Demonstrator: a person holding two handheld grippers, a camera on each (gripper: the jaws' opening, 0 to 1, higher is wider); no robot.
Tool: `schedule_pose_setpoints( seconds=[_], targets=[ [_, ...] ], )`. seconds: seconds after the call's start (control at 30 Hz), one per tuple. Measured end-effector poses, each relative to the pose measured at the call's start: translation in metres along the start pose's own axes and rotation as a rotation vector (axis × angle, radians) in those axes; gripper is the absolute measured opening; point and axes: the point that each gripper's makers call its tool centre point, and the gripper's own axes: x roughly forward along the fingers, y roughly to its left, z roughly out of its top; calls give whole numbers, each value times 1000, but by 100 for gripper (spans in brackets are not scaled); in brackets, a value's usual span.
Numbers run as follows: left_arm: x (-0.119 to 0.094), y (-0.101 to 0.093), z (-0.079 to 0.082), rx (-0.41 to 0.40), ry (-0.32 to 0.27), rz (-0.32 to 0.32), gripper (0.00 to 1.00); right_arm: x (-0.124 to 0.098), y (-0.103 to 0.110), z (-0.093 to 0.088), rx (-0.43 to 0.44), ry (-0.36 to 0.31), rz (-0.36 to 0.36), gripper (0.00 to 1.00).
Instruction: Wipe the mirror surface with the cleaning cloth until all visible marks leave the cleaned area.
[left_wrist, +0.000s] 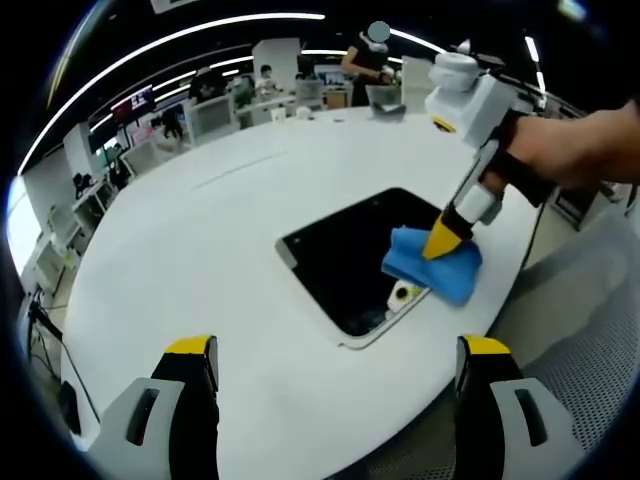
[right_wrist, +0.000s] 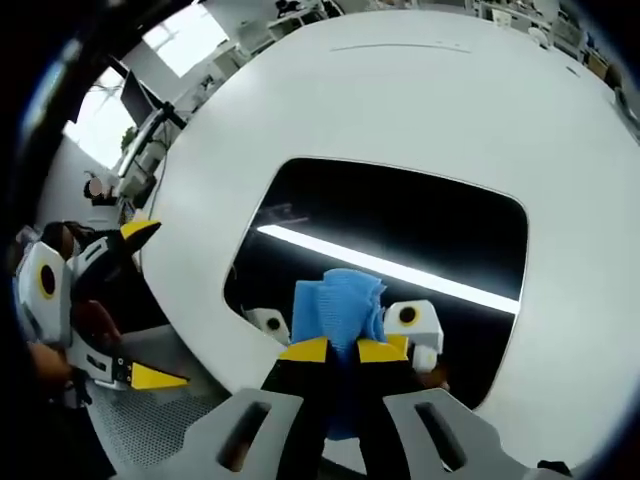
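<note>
Right gripper view: nearest to us, our right tool (right_wrist: 342, 350) is clamped on the blue cleaning cloth (right_wrist: 338, 305), which is pressed on the near edge of the mirror (right_wrist: 420, 225). The mirror lies flat on the white bench (right_wrist: 400, 90) and mostly reflects a ceiling light strip. We can't make out marks on the glass from here. To wipe well, we'd say keep the cloth flat, press evenly, and work in overlapping passes from the near edge out to the far one. In the left gripper view our left tool (left_wrist: 335, 360) hangs with its jaws apart, holding nothing, near the bench edge. No containers in sight that we can tell; just office desks far off.
</note>
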Motion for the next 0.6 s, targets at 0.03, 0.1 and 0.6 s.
schedule_pose_setpoints(
  seconds=[0.03, 0.1, 0.6],
  targets=[
    [0, 0, 0, 0, 0, 0, 99, 0, -1, 1, 0, 0, -1, 3],
    [0, 0, 0, 0, 1, 0, 99, 1, -1, 3, 3, 0, -1, 3],
    [0, 0, 0, -5, -2, -6, 99, 9, -13, 26, -17, -2, -32, 3]
  ],
)
